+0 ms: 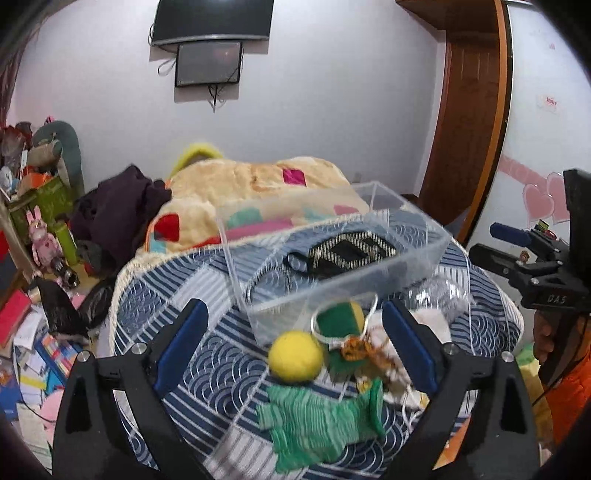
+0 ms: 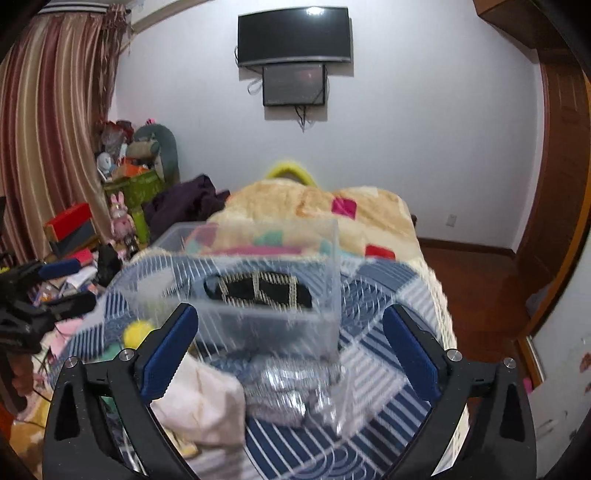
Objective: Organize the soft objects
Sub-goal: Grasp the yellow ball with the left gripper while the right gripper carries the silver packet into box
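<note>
Right wrist view is motion-blurred: clear box (image 2: 258,291) walls smear, black patterned item (image 2: 258,286) inside can't be identified. Near it, grey-silver soft thing (image 2: 280,391) is blurred, w/ cream cloth (image 2: 207,406) partly hidden behind left finger. Yellow ball (image 2: 135,332) half hidden there too. Left wrist view: green knit piece (image 1: 317,417) is blurred, its near edge soft; small orange trinket (image 1: 356,349) too small to tell. TV (image 1: 214,18) cut off by top edge. Far-left floor clutter (image 1: 33,332) unreadable.
</note>
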The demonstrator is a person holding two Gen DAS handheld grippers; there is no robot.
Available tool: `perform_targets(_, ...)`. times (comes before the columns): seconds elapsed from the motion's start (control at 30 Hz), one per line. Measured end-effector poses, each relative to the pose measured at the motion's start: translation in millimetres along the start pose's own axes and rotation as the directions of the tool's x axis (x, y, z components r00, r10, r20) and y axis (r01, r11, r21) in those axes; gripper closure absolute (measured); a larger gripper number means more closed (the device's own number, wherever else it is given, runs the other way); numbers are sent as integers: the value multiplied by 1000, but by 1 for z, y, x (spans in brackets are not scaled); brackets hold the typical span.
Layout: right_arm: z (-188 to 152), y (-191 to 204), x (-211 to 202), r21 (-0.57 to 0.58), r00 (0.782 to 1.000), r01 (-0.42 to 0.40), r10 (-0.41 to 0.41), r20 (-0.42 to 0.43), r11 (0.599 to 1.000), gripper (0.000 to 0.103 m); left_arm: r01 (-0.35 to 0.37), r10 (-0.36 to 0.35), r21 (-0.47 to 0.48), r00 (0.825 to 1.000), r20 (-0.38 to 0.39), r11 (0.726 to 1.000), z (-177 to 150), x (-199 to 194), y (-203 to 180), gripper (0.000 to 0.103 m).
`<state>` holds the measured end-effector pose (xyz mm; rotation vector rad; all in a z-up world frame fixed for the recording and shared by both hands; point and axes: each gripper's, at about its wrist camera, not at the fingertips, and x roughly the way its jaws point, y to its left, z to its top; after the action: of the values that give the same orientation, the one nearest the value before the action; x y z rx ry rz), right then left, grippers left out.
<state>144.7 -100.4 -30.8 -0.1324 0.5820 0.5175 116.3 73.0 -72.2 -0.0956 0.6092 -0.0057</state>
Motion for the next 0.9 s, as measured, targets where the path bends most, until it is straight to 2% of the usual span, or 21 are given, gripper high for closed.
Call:
perform_targets(0.23, -29, -17, 26, 55, 994, 11, -5, -113, 998, 4, 0, -4, -38, 994, -107, 999, -34, 32, 11, 7)
perform_targets(0.3, -35, -24, 32, 77, 990, 12, -1, -144, 997, 11, 1, -7, -46, 992, -128, 999, -40, 40, 14, 14)
perform_targets(0.37, -38, -28, 39, 102, 983, -19, 37, -179, 995, 22, 16, -23, -49, 988, -155, 999, -44, 50, 15, 21)
perform_targets(0.47, -43, -26, 47, 113, 972, -58, 82, -220, 992, 33, 23, -31, -46, 984, -178, 999, -46, 62, 13, 24)
perform_targets(0.57, -48, -18, 51, 100, 962, -101, 123, -243, 990, 36, 46, -57, -66, 981, -183, 997, -45, 72, 12, 31)
perform_targets(0.63, -50, -15, 48, 85, 964, -103, 121, -236, 991, 41, 57, -70, -77, 982, -173, 995, -44, 73, 12, 35)
perform_targets(0.77, -52, -20, 41, 111, 967, -117, 138, -215, 987, 63, 82, -97, -88, 979, -181, 993, -42, 77, 12, 59)
perform_targets(0.9, -54, -26, 30, 124, 975, -102, 124, -185, 987, 73, 70, -79, -59, 983, -166, 996, -47, 69, 8, 60)
